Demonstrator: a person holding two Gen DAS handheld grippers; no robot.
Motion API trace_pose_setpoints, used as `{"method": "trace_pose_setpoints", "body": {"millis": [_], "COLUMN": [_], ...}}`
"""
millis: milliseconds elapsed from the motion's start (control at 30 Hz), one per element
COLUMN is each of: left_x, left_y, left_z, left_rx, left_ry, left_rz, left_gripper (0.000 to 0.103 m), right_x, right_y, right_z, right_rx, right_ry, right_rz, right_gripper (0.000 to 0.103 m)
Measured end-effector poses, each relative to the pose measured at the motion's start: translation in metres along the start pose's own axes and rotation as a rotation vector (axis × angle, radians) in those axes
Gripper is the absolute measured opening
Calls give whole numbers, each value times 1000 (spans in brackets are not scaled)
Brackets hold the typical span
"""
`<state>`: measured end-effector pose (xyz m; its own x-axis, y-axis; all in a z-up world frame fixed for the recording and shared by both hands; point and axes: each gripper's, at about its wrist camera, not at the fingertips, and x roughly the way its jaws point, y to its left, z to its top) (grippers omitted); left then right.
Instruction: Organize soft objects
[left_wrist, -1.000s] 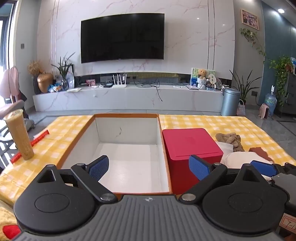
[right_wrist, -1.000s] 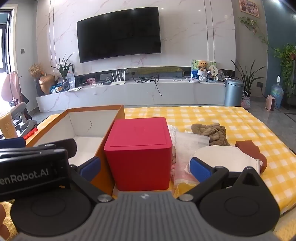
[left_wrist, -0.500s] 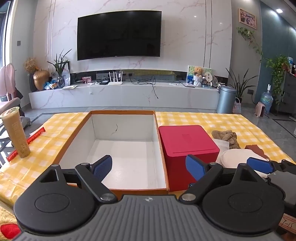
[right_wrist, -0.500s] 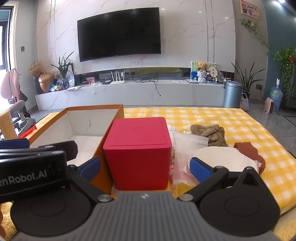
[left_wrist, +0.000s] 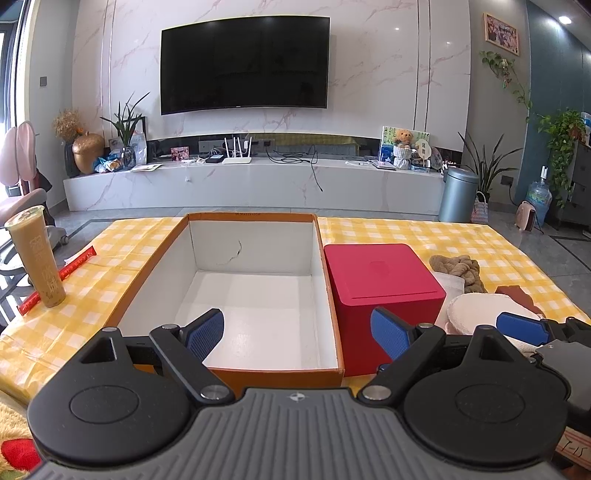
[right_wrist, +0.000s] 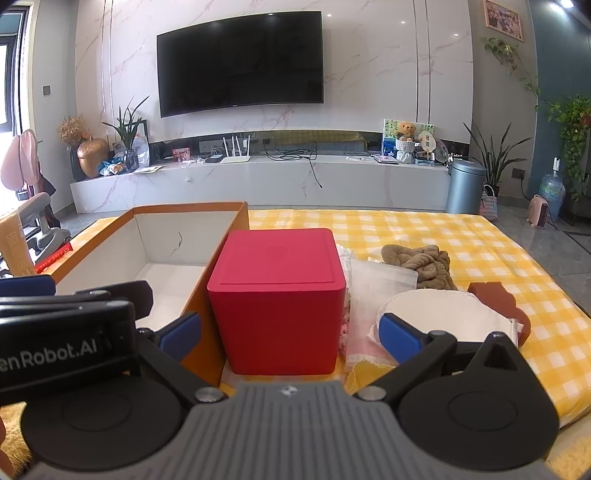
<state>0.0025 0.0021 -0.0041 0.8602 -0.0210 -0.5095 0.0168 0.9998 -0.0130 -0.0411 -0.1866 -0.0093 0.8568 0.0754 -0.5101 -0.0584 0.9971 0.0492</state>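
An orange box (left_wrist: 236, 372) with a bare white inside sits on the yellow checked tablecloth (left_wrist: 114, 266). A red cube box (left_wrist: 380, 280) stands against its right side. Right of the cube lie soft things: a white round pad (right_wrist: 436, 314), a white and pink cloth in a bag (right_wrist: 373, 291), a tan knitted piece (right_wrist: 424, 262) and a brown piece (right_wrist: 498, 301). My left gripper (left_wrist: 297, 334) hangs open over the orange box's near edge. My right gripper (right_wrist: 290, 338) is open in front of the red cube (right_wrist: 277, 295), with nothing held.
A tall cup of milk tea (left_wrist: 37, 258) and a red straw packet (left_wrist: 59, 275) stand at the table's left. Beyond the table are a TV console (left_wrist: 258, 181), a grey bin (left_wrist: 458, 199) and plants. Something furry, yellow and red, shows at the lower left (left_wrist: 14, 450).
My left gripper has risen and pulled back slightly, so more of the orange box's inside shows. The right gripper has barely moved.
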Motion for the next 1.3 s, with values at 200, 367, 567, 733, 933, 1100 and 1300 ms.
{"method": "trace_pose_setpoints", "body": {"millis": [200,367,567,733,933,1100,1300], "left_x": [0,0,0,0,0,0,1], "left_y": [0,0,0,1,3,4,4], "left_z": [0,0,0,-1,-2,-3,-3], "left_rx": [1,0,0,0,1,0,-1], "left_ry": [1,4,5,5,7,9,10], "left_rz": [6,8,9,9,11,12,12], "left_gripper": [103,103,103,103,103,103,103], "right_x": [1,1,1,1,2,2,3], "right_y": [1,1,2,2,2,2,2], "right_z": [-1,-1,0,-1,-1,-1,-2], "right_rx": [-9,-9,-12,-11,-12,-13,-12], "right_ry": [-3,-2,1,1,3,7,10], "right_rz": [-7,-9,-11,-12,-12,-14,-18], "right_gripper": [100,100,100,100,100,100,100]}}
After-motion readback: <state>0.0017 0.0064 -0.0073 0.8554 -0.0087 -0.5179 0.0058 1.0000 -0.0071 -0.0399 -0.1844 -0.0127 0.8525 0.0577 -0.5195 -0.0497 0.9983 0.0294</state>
